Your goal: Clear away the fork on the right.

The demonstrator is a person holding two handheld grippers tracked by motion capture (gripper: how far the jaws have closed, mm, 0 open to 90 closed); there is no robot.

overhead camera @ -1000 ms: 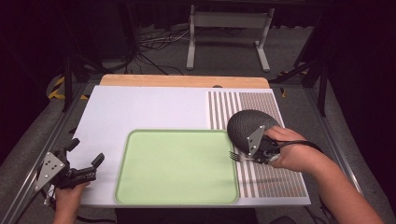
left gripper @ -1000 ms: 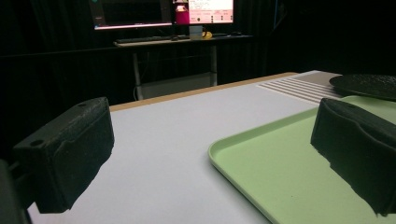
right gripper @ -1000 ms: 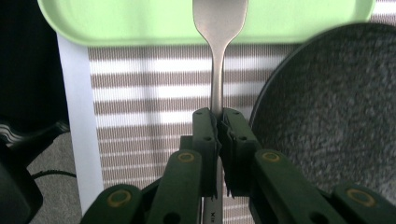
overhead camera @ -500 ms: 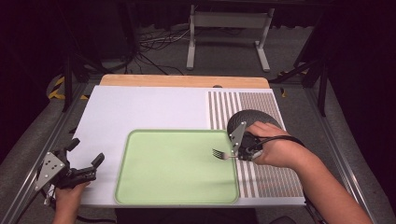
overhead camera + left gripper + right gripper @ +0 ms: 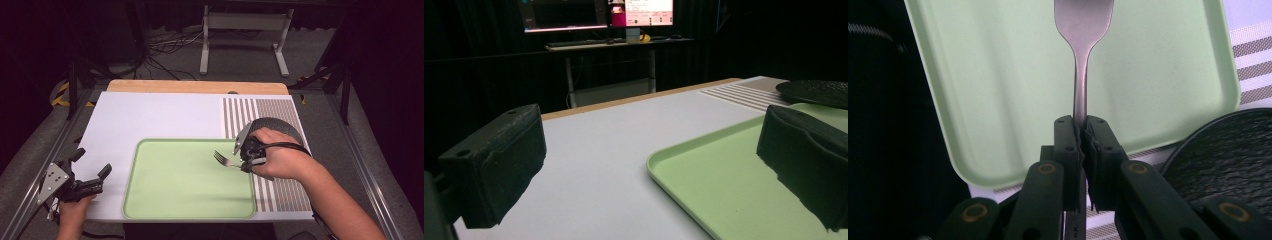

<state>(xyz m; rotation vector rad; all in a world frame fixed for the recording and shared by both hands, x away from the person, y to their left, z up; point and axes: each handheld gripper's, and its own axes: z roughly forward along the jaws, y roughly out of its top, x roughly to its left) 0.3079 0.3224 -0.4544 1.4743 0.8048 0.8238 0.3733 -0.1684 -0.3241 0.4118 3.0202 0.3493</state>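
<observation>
My right gripper [image 5: 246,162] is shut on the handle of a metal fork [image 5: 222,160], held above the right part of the light green tray [image 5: 165,200]. The fork's tines point left in the high view. In the right gripper view the fork [image 5: 1082,60] rises straight from between the closed jaws, over the tray [image 5: 998,100]. A black round plate [image 5: 285,127] lies on the striped mat behind my right hand. My left gripper [image 5: 90,172] rests at the table's front left corner, jaws wide apart with nothing between them; the left gripper view shows its fingers [image 5: 494,165] flanking the tray's edge [image 5: 684,165].
The tray lies on a white sheet [image 5: 150,120] that covers most of the table. A striped mat [image 5: 272,110] takes the right side. A wooden board's edge [image 5: 195,86] runs along the back. Metal rails frame the table's sides. A metal stand [image 5: 245,22] is on the floor beyond.
My right gripper has carried the fork leftward from beside the black plate to over the tray's right part, uncovering the plate. The left gripper has stayed put.
</observation>
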